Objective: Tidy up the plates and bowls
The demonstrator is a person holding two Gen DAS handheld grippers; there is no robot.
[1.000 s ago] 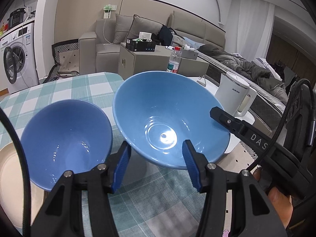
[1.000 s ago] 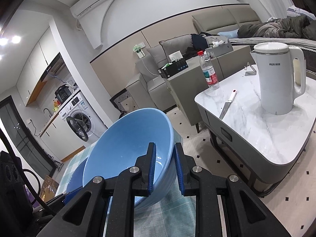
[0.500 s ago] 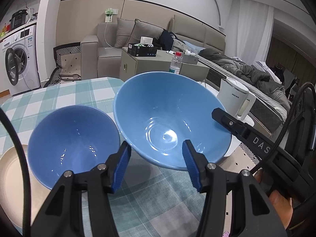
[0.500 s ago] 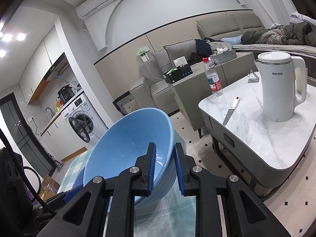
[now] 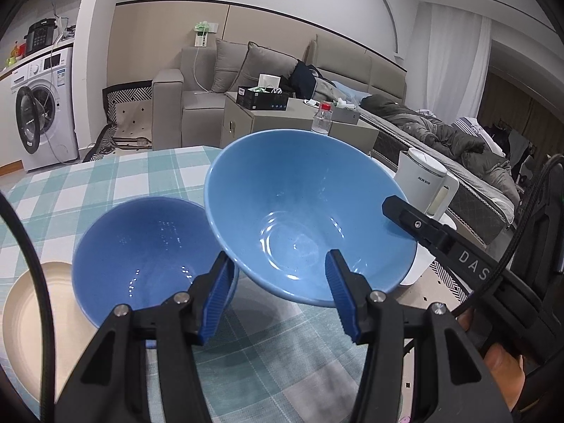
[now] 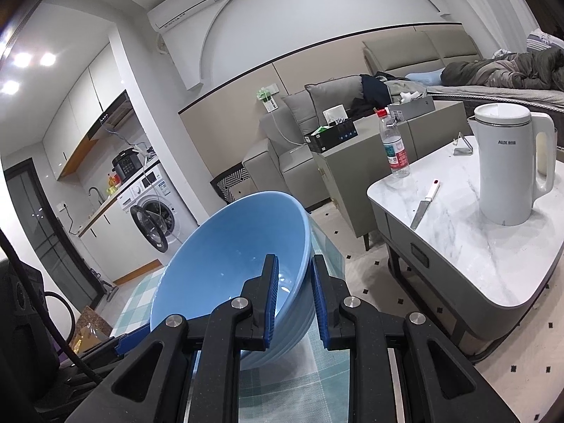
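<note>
Right claw (image 6: 294, 292) clamps light-blue bowl (image 6: 239, 257) rim (bowl tilted); left claw (image 5: 278, 292) agape, holding nothing.

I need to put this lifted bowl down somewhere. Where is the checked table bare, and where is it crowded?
Bare checked cloth lies beyond the darker bowl, toward the far edge, and near the left claw. The near-left is crowded: darker bowl beside cream plate. The right claw holds the light bowl tilted.

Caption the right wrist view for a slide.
Right gripper clamps the light blue bowl by its rim above the checked tablecloth.
</note>
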